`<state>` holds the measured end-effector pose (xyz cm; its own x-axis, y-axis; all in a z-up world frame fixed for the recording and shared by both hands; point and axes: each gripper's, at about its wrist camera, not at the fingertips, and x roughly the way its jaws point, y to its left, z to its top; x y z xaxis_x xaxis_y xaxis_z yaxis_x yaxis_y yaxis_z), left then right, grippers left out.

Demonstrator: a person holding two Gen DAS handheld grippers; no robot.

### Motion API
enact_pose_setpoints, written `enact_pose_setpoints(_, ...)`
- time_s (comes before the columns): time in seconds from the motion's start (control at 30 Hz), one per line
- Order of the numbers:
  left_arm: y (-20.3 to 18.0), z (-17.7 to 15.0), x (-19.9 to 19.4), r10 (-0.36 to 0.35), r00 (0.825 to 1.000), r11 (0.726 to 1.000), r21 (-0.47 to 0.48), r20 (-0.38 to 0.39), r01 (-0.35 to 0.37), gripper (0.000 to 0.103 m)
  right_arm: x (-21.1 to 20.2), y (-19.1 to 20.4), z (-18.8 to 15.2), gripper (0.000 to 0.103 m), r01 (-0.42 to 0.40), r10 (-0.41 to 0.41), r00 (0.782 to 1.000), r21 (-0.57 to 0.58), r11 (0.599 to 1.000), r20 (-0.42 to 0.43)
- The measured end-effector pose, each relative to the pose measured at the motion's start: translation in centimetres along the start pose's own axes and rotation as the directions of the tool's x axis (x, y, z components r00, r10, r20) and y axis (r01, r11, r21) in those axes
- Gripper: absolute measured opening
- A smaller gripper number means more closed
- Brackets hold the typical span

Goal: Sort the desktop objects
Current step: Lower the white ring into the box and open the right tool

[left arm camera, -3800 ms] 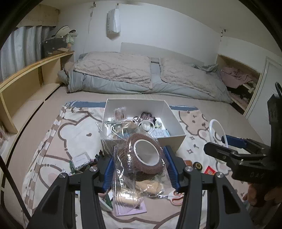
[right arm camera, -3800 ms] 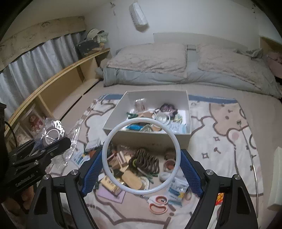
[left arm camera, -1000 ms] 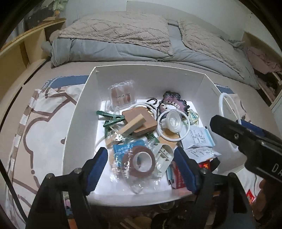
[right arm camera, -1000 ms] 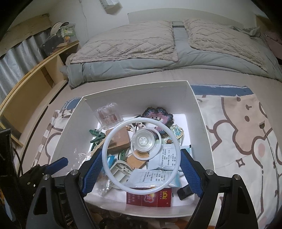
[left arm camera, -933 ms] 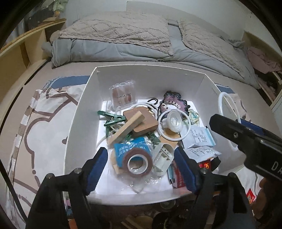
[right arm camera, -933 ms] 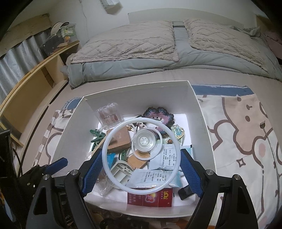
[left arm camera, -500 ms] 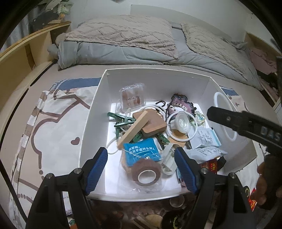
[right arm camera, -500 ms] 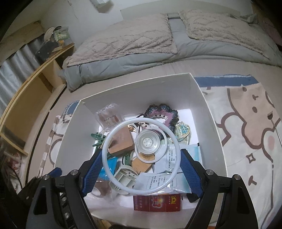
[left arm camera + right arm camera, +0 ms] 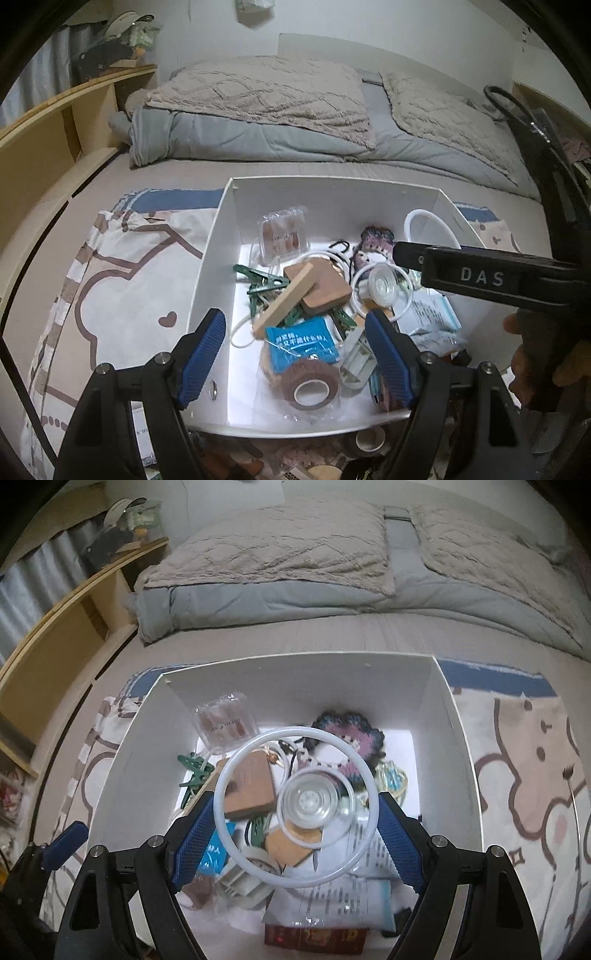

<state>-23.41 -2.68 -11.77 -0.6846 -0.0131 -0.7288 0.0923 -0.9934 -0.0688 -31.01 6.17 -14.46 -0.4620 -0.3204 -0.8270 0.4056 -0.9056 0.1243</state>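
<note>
Over the white box (image 9: 458, 716) my right tool (image 9: 295, 830) grips the white ring (image 9: 295, 812) across its width, not yet released; left tool (image 9: 295, 354) hangs wide open, holding nothing; bagged brown tape roll (image 9: 312, 384) already lies inside among clips and packets; judged partway done, since loose items (image 9: 325, 458) remain outside the box's near wall.

The left claw (image 9: 295, 347) hangs spread wide and empty, while the right claw (image 9: 295, 834) is clamped shut.
</note>
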Motion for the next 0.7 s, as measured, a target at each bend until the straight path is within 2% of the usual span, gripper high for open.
enact_pose_setpoints(0.33,0.1,0.1,-0.3,-0.001,1.000,1.000,0.023,0.014,0.001,0.078,3.3,-0.9,1.2,0.085,-0.022,0.025,0.996,0.037,0.999,-0.085)
enact_pose_setpoints(0.67,-0.3,-0.2,0.6,-0.017,1.000,0.999,0.037,-0.010,0.018,0.078,5.5,-0.2,1.3,0.085,-0.010,0.010,0.988,0.001,1.000,-0.154)
enact_pose_setpoints(0.7,-0.4,-0.3,0.6,-0.017,1.000,0.999,0.040,-0.010,0.018,0.078,5.6,-0.2,1.3,0.089,-0.018,0.019,0.988,0.004,1.000,-0.154)
